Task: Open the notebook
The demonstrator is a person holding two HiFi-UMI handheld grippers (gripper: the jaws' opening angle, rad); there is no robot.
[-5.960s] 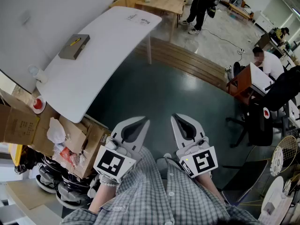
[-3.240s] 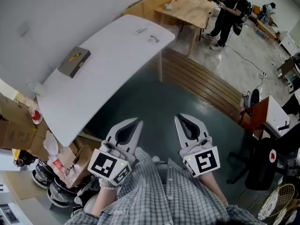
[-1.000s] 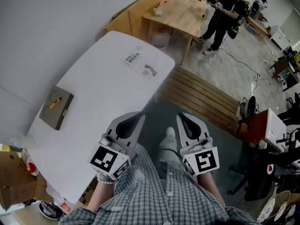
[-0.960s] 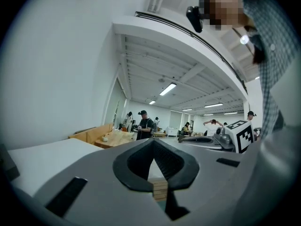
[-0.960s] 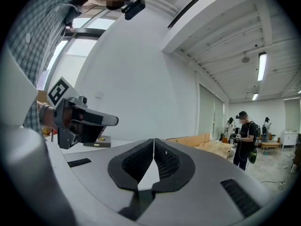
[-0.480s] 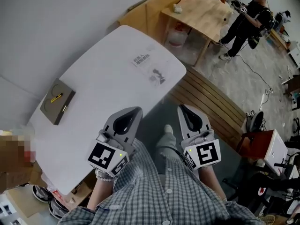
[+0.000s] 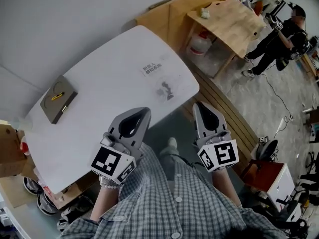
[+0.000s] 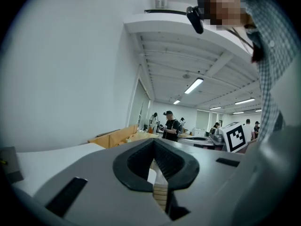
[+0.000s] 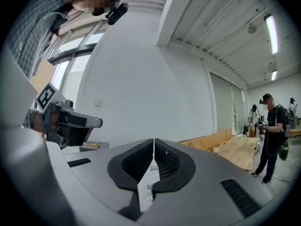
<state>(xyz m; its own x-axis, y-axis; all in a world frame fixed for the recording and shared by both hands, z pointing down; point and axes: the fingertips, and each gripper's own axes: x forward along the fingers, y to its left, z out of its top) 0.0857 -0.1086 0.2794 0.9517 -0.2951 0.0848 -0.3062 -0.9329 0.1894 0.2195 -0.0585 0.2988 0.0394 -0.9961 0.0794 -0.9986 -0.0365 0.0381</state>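
Walking up to the table: the notebook is not touched yet.

The person stands by the near edge of the white table (image 7: pixel 114 73) with a gripper in each hand. The left gripper (image 7: pixel 145 112) has its jaws pressed together with nothing in them. The right gripper (image 7: pixel 200 106) is the same, closed and empty. Both point out flat. The notebook (image 7: pixel 58 99) lies closed at the left end of the table, well apart from both grippers. A small yellow pen (image 7: pixel 57 95) rests on its cover. I think this is the step of getting close to the notebook. Next, I guess, a gripper has to go over to it, spread its jaws and catch the edge of the cover to lift it. The pen may slide off then.
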